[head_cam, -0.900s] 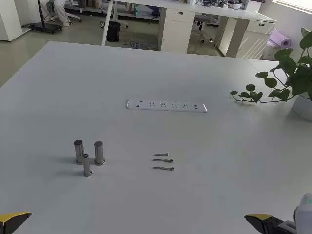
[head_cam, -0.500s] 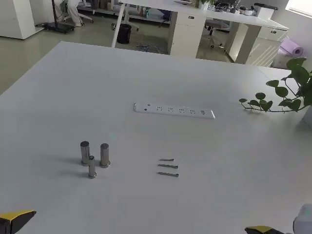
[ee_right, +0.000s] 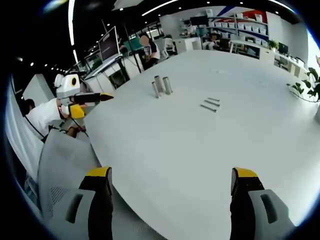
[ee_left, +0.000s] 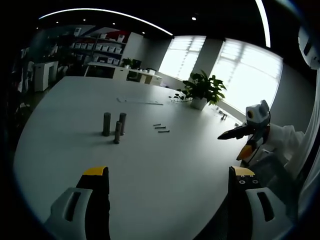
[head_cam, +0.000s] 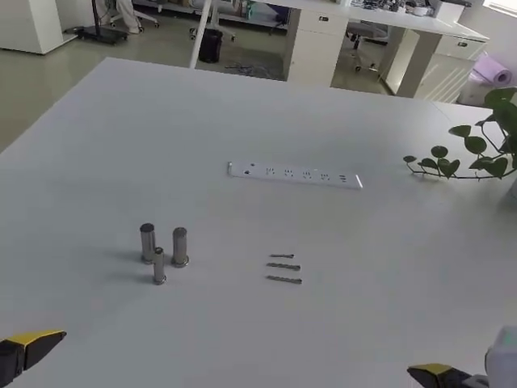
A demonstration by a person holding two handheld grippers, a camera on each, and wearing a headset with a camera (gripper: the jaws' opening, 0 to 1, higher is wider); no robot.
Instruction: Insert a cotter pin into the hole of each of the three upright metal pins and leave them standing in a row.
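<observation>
Metal pins (head_cam: 180, 246), three in all, stand upright in a tight cluster on the left part of the white surface (head_cam: 347, 113). Two of them are side by side at the back, and a slimmer-looking one stands just in front, between the two. Whether they touch one another cannot be told. To their right, well apart from them, three cotter pins (head_cam: 283, 266) lie flat on the surface, parallel to one another, one behind the next with small gaps between. Farther back a white power strip (head_cam: 295, 175) lies crosswise, and a leafy plant (head_cam: 477, 149) trails onto the surface at the right. The left gripper (ee_left: 168, 172) hovers at the near left, over the person's side of the surface. Its own view shows its two yellow-tipped jaws spread wide with nothing between them, facing across the surface toward the cluster. The right gripper (ee_right: 171, 175) hangs at the near right, its jaws just as wide apart and empty. Ahead of it lie the cotter pins, with the metal pins beyond and to the left. In the head view one yellow tip of each gripper pokes in at a bottom corner. Both grippers are well apart from the metal pins and the cotter pins. Each gripper view also catches the other gripper off to the side, held in a hand with a white sleeve behind it.
</observation>
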